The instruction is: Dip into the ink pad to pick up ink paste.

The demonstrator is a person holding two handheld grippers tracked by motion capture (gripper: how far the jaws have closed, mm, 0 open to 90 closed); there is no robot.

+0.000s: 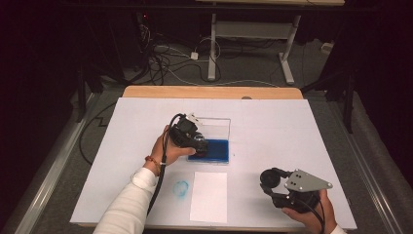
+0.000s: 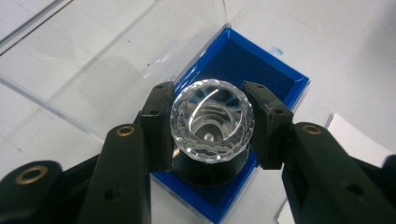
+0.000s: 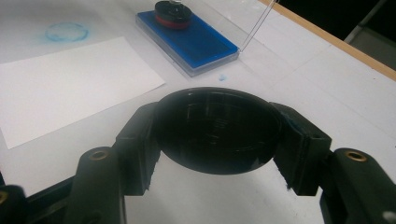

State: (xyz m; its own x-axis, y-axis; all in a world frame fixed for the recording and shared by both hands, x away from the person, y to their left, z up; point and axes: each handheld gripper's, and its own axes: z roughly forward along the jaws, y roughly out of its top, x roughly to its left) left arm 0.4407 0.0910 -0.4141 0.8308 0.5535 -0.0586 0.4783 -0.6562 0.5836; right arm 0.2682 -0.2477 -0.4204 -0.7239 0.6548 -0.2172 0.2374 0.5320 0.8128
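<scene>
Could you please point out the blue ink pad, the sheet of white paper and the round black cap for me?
Blue ink pad (image 3: pixel 201 42), right gripper view, on its bare blue surface.
Sheet of white paper (image 1: pixel 209 196), high view, at its middle.
Round black cap (image 3: pixel 217 130), right gripper view, on its dark face, between that gripper's jaws.

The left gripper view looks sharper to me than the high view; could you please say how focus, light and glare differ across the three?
Left gripper view: crystal knob crisp, glare on the clear lid. High view: soft, dark surroundings, bright table. Right gripper view: black cap in the claw dim and featureless, ink pad sharper.
</scene>
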